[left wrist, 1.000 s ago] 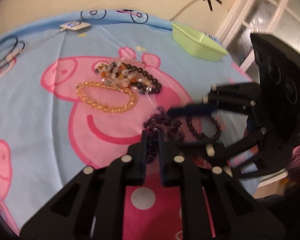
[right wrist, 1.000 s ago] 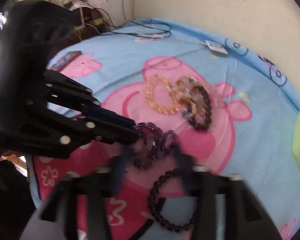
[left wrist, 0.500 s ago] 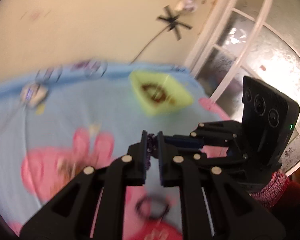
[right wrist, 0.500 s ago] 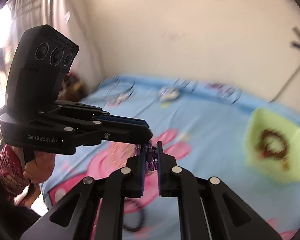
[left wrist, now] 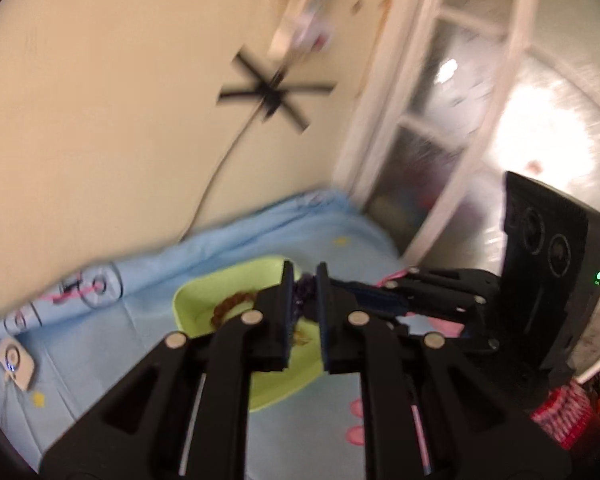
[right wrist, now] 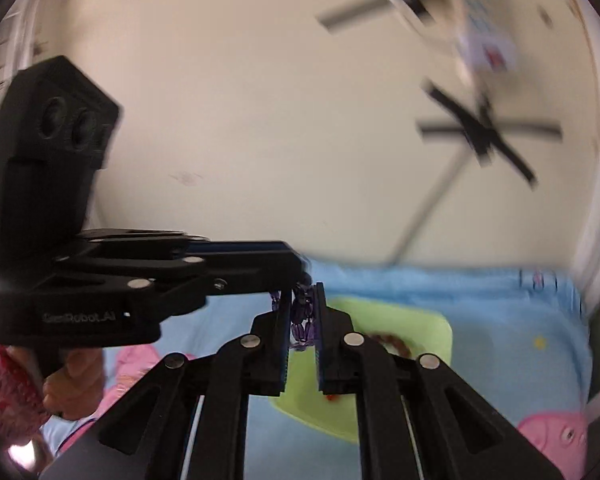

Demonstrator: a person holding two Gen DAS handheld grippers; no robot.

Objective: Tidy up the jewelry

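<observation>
A plain cream wall (left wrist: 100, 120) rose behind the bed, blurred in both views. Black tape strips (left wrist: 272, 94) crossed on it, pinning a thin cable (left wrist: 220, 172) that ran down toward the light blue cartoon-print bedsheet (left wrist: 260, 228). At the right stood a white-framed door (left wrist: 384, 128) with frosted glass panes (left wrist: 540, 128), through which bright light glared.

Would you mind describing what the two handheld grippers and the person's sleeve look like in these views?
Both are matte black plastic. The left gripper and right gripper have flat parallel fingers on linkage arms with silver round pins and blue finger pads. Each carries a boxy black module with round lenses; the right one's shows a green light, the left one's body reads GenRobot.AI. The sleeve is red-and-white patterned.
</observation>
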